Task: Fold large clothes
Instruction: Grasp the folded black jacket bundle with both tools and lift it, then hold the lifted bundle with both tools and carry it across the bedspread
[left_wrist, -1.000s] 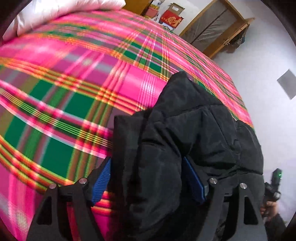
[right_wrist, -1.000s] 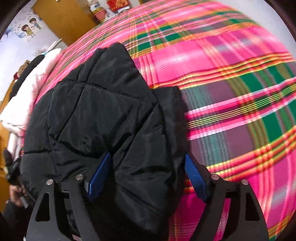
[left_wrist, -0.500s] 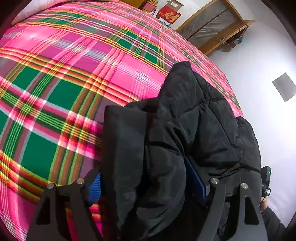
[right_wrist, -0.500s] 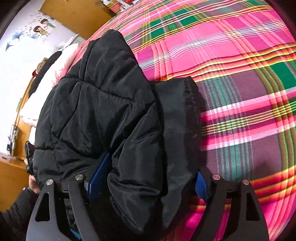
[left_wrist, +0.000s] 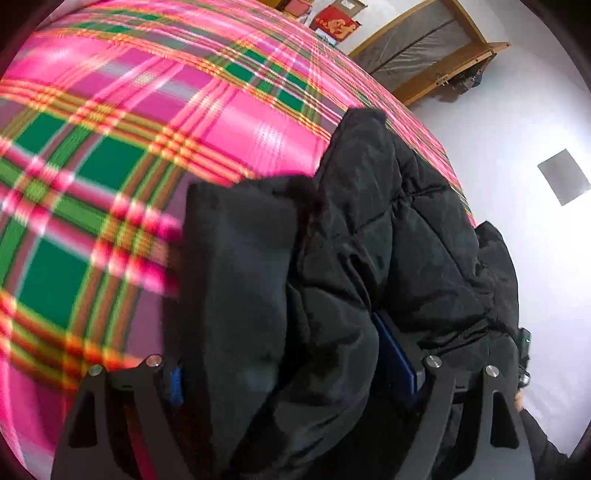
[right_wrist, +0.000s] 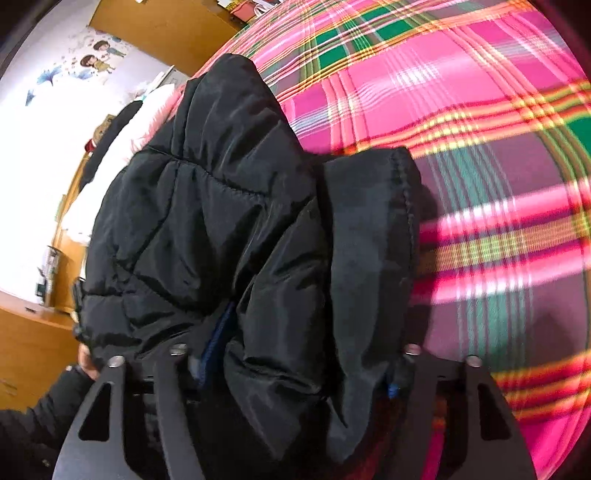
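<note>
Black puffer jacket (left_wrist: 388, 258) lies bunched on the plaid bed (left_wrist: 110, 166). Your left tool (left_wrist: 291, 373) has just been spreading around its folds; your right tool (right_wrist: 295, 362) has just been closing onto them.

Bed w/ pink-green plaid cover (left_wrist: 122, 155), black puffer jacket (left_wrist: 388, 240) bunched on it, near edge.
</note>
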